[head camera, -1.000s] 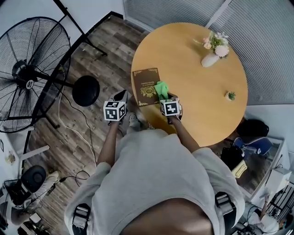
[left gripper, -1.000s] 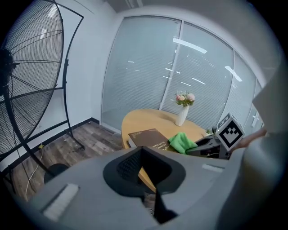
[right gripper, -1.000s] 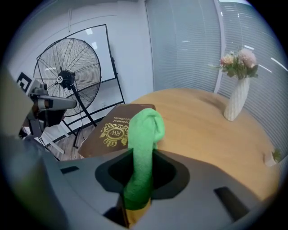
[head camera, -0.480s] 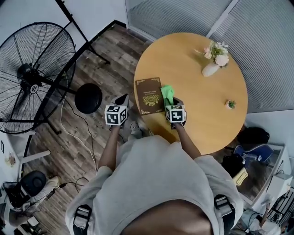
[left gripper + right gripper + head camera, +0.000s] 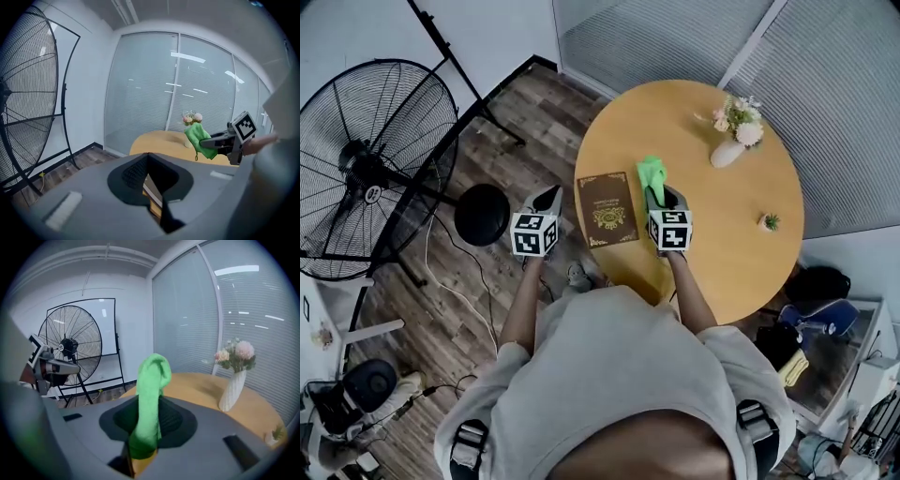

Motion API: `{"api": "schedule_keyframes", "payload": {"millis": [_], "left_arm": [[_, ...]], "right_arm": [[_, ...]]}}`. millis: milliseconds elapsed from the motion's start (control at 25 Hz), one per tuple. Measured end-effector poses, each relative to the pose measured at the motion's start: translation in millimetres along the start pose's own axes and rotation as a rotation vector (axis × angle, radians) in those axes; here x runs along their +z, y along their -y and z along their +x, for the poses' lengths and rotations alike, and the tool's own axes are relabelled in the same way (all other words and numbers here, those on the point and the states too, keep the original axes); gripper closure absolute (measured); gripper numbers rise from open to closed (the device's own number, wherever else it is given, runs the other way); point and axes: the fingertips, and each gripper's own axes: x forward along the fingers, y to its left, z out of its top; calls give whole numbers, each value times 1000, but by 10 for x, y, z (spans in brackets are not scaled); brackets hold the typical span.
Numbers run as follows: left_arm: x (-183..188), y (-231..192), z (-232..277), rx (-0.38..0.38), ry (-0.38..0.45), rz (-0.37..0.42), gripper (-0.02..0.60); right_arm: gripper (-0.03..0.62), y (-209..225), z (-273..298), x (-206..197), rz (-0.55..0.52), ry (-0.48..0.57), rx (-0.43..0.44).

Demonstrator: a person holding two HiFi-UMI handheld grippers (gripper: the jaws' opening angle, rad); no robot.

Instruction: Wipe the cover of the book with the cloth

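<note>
The brown book (image 5: 607,208) with gold ornament on its cover lies flat on the round wooden tabletop (image 5: 727,248), close to the tabletop's left edge and near the person. The right tongs (image 5: 660,195) are clamped on a bright green cloth (image 5: 652,172). The cloth stands up out of the tips and folds over at its top. In the head view the cloth sits just past the book's far right corner and does not overlap the cover. In the left gripper view it hangs in the air above the tabletop, clear of the surface. The left tongs (image 5: 547,198) are together with nothing between them. They are held out over the wood-plank floor (image 5: 502,103), just off the tabletop's left edge and apart from the book. Toward the far edge of the tabletop stands a white vase of pink flowers (image 5: 731,141). A tiny potted plant (image 5: 769,221) sits near the right edge. A large black pedestal fan (image 5: 370,173) stands on the floor to the left.
</note>
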Motion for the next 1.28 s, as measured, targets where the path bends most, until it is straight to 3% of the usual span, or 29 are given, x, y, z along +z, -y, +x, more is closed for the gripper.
{"api": "schedule_keyframes", "payload": {"millis": [480, 1280], "left_arm": [[535, -25, 24, -4, 99, 72, 574], [501, -43, 88, -11, 94, 54, 574]], "right_arm": [[491, -55, -140, 589, -41, 127, 14], [491, -81, -125, 443, -14, 95, 12]]}}
